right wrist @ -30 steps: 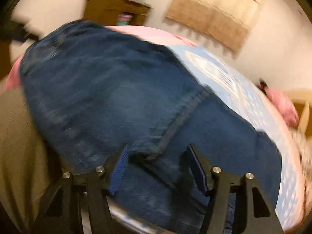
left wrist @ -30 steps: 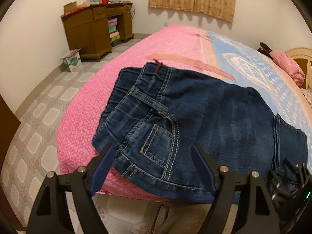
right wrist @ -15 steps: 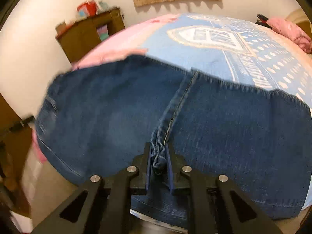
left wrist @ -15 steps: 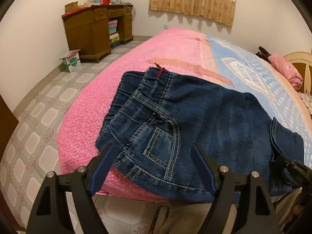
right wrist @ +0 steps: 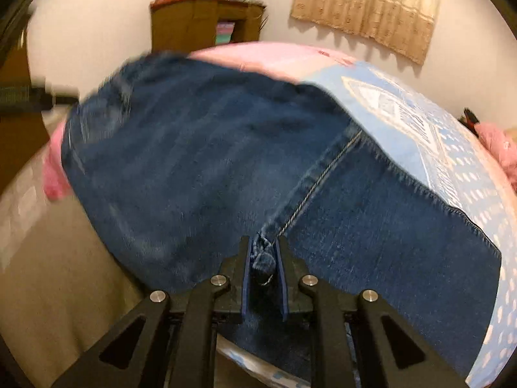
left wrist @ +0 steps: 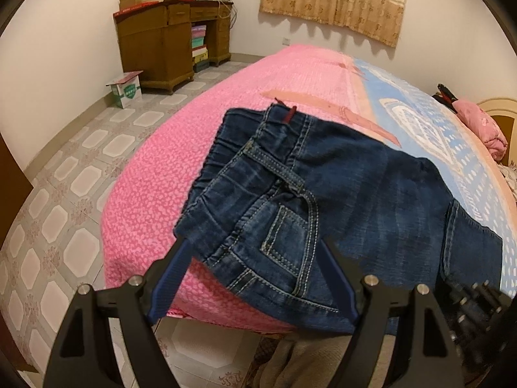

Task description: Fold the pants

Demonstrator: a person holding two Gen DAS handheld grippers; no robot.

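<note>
**Jeans on the bed's near edge, right tongs clamped on the seam**

The dark blue pants (left wrist: 339,200) lie spread across the near edge of the bed (left wrist: 200,135), the elastic waistband toward the pink left side and the legs running right onto the blue patterned part of the cover. A stitched back pocket faces up near the waistband, and a small dark red tab sticks up from the waistband's far edge. The near hem hangs slightly over the bed's edge.

The right tongs (right wrist: 263,260) are clenched on a bunched fold of denim at the leg seam; their jaws have just been closing, and the cloth sits pinched between the blue pads. The right wrist view is blurred toward its left side.

The left tongs (left wrist: 255,274) stand released, jaws wide, just above the pocket corner of the pants, with nothing gripped.

Beyond the bed, a brown wooden desk (left wrist: 168,42) stands against the far wall on a tiled floor, a small cardboard box (left wrist: 126,89) beside it. A beige curtain (left wrist: 336,0) hangs on the wall, and a pink bundle (left wrist: 481,126) rests at the bed's far right corner.
</note>
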